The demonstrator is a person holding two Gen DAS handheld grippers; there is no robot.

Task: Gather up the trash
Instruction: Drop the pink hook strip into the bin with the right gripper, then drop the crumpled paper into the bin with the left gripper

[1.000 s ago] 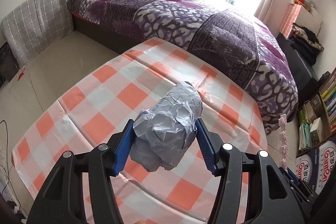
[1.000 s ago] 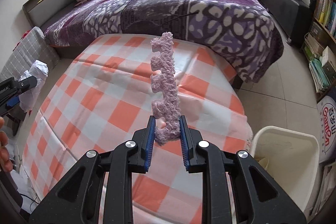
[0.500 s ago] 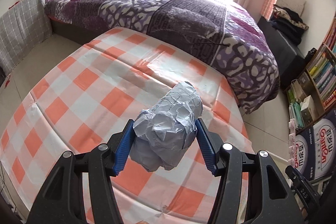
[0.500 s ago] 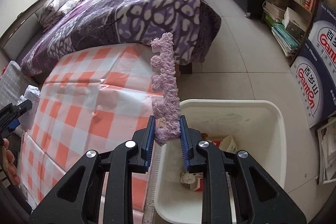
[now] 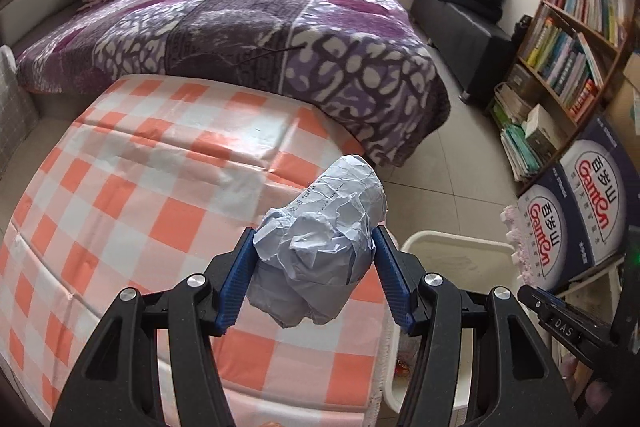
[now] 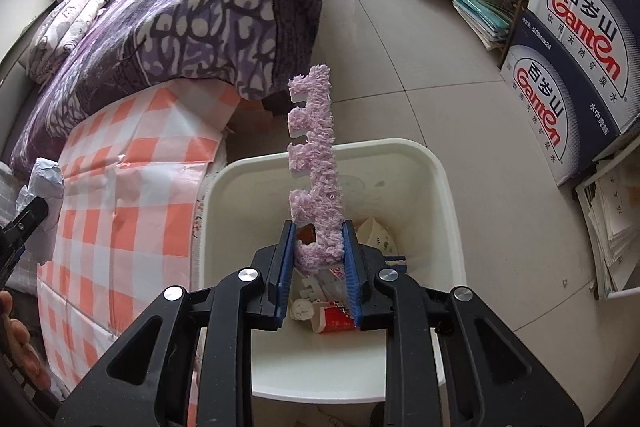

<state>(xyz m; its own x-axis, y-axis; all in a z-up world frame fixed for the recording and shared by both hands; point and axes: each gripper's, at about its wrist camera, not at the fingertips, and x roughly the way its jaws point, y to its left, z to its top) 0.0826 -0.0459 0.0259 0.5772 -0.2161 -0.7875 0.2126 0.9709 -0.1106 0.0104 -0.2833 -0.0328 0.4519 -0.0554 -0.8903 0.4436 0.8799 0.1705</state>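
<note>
**Right wrist over the bin, both pieces of trash in hand**

Right wrist view puts my right gripper (image 6: 319, 259) at lower centre, its blue pads closed on the base of a fuzzy pink foam strip (image 6: 314, 163) that stands upright through the middle of the frame. Directly beneath it is the white bin (image 6: 440, 187), with a red-and-white wrapper (image 6: 334, 319) and other scraps already at the bottom. I judge this as the drop step for the strip: the next move calls for opening the jaws while the strip hangs inside the rim, perhaps tipping it forward first so its tall top does not catch the far wall.

In the left wrist view, my left gripper (image 5: 314, 277) at lower centre is clamped on a crumpled paper ball (image 5: 320, 247), held above the orange checked tablecloth (image 5: 120, 195). The bin's rim shows at lower right, beside the table edge, so the paper needs carrying rightward before release.

Compared with half a second ago, the right gripper has moved from the bin's near-left edge to squarely above it, and the left view has swung right, bringing the bin and the other gripper into frame.
</note>
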